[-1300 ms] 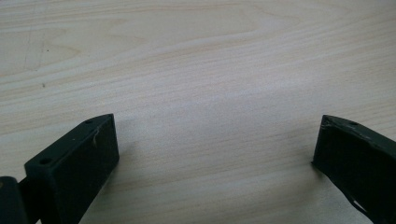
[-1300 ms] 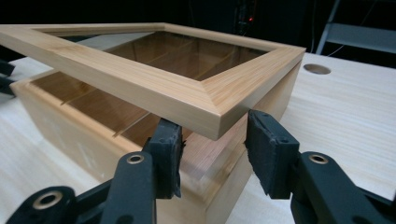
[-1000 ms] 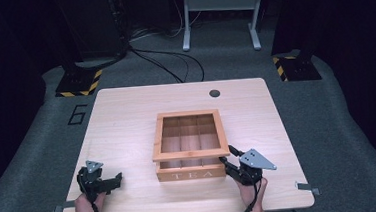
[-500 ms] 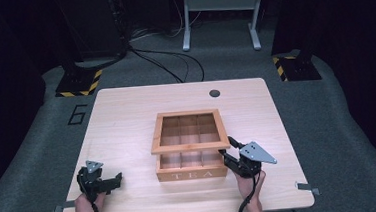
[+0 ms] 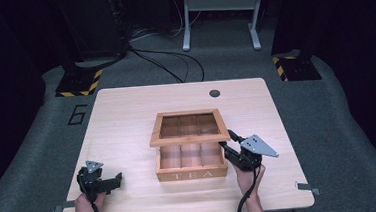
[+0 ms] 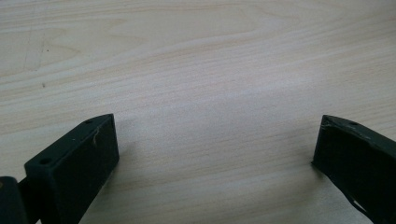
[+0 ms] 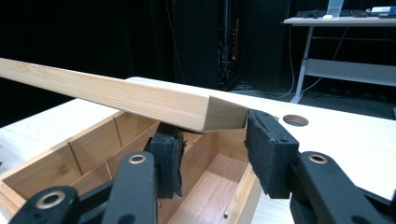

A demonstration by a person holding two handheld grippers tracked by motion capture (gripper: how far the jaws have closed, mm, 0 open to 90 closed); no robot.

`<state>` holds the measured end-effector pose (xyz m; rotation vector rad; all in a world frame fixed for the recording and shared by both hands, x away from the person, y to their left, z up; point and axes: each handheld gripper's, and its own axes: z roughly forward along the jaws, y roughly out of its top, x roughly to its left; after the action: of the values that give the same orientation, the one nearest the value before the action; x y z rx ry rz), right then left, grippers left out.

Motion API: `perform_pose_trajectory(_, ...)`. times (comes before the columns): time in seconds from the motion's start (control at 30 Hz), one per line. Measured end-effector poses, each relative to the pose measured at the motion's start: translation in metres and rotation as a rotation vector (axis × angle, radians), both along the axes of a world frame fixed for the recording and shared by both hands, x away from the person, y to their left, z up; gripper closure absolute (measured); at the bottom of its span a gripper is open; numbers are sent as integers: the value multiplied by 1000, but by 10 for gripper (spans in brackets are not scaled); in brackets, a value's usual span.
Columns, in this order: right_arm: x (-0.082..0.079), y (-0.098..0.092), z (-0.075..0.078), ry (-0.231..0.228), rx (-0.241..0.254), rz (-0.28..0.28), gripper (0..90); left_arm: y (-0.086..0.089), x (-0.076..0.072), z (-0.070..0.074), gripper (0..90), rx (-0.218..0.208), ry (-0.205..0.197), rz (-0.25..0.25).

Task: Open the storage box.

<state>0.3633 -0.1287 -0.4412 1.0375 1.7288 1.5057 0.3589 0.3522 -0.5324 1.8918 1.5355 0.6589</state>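
A: Where does your right gripper stand?

B: At the right front corner of the tea box. In the right gripper view your jaws straddle the corner of the lid: one pad sits under it, inside the box, and the other lies against its outer edge. The jaws are partly closed about that corner, and the lid is between them.

A: And the lid itself?

B: Tilted up at the front, with its far edge toward the back of the box. From the high view you can look through its glass panel at the dividers beneath. The wooden compartments below your jaws lie bare.

A: Where is the box?

B: Around the middle of the table, its front lettered TEA, just left of your right hand.

A: Your left gripper?

B: Released, jaws spread wide, with plain tabletop between them. It rests at the near left of the table, well apart from the box, in your left hand.
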Motion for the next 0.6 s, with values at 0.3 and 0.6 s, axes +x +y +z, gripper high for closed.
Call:
perform_pose_trajectory(0.3, 10, 0, 18, 48, 33, 2, 567, 0, 0, 0, 0, 1, 0, 0)
perform_pose_trajectory(0.6, 21, -1, 37, 95, 35, 7, 567, 0, 0, 0, 0, 0, 0, 0)
